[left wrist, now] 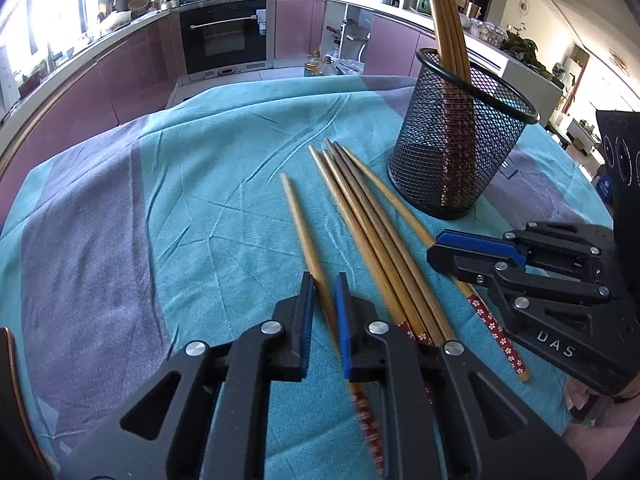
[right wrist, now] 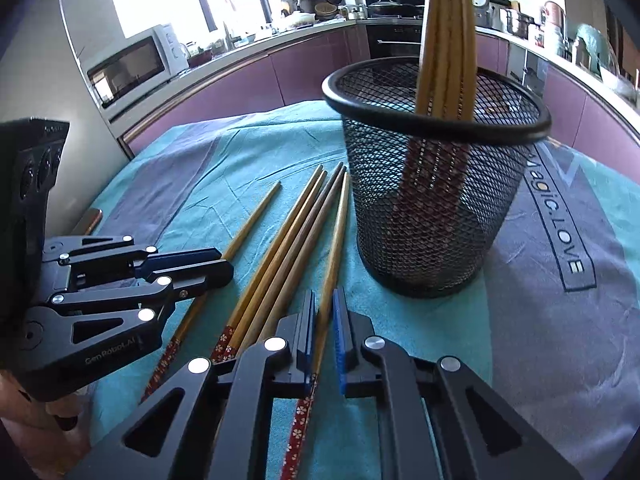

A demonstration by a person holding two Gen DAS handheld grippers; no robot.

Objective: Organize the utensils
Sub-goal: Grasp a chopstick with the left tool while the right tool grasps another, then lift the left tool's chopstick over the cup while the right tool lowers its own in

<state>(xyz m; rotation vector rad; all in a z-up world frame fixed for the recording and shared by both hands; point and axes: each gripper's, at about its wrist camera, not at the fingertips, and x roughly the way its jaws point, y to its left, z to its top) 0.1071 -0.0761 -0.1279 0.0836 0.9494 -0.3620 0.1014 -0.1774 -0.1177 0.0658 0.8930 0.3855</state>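
Note:
Several wooden chopsticks with red flowered handles lie on a teal and grey cloth [left wrist: 180, 184]. My left gripper [left wrist: 324, 280] is shut on the lone left chopstick [left wrist: 298, 216], which runs between its blue pads. My right gripper [right wrist: 324, 294] is shut on the rightmost chopstick [right wrist: 340, 216]. Between those two lies a bundle of loose chopsticks [left wrist: 360, 216] [right wrist: 288, 240]. Just beyond stands a black mesh holder [left wrist: 452, 148] [right wrist: 432, 200] with several chopsticks [right wrist: 448, 40] upright in it. Each view shows the other gripper [left wrist: 434, 250] [right wrist: 224, 264] from the side, jaws together.
The cloth covers a table whose far edge drops toward purple kitchen cabinets and an oven [left wrist: 224, 36]. A microwave [right wrist: 132, 68] sits on the counter at left. Oil bottles [left wrist: 316, 64] stand on the floor past the table. A grey patch of cloth [right wrist: 560, 280] bears printed letters.

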